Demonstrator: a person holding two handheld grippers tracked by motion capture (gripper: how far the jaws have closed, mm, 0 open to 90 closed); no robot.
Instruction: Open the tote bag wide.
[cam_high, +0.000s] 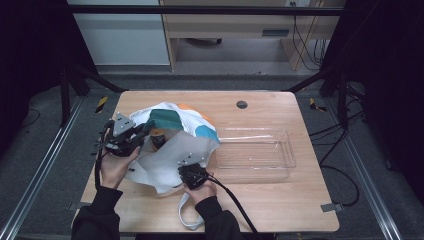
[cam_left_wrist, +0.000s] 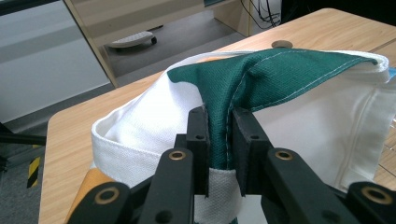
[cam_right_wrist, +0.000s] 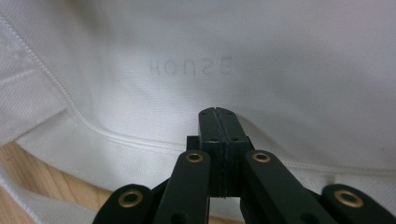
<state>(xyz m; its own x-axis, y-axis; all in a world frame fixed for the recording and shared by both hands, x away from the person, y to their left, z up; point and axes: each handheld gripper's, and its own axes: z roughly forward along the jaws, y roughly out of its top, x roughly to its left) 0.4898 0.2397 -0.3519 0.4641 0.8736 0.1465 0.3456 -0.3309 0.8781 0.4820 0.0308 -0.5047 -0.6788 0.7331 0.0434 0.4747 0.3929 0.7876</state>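
While my left gripper (cam_left_wrist: 219, 140) pinches the tote bag (cam_high: 172, 150) at the green part of its rim, fingers (cam_left_wrist: 198, 135) clamped on the fold, the mouth lifts open toward the bench (cam_high: 280, 200) centre. Bag lies left-of-centre, long axis running from the left hand (cam_high: 114, 167) toward the clear tray (cam_high: 255, 150) on the right. Right gripper (cam_right_wrist: 218, 116) sits at the near white panel, fingers shut together; I can't tell if they catch cloth. Right hand (cam_high: 202, 190) is low, pointing away from me.
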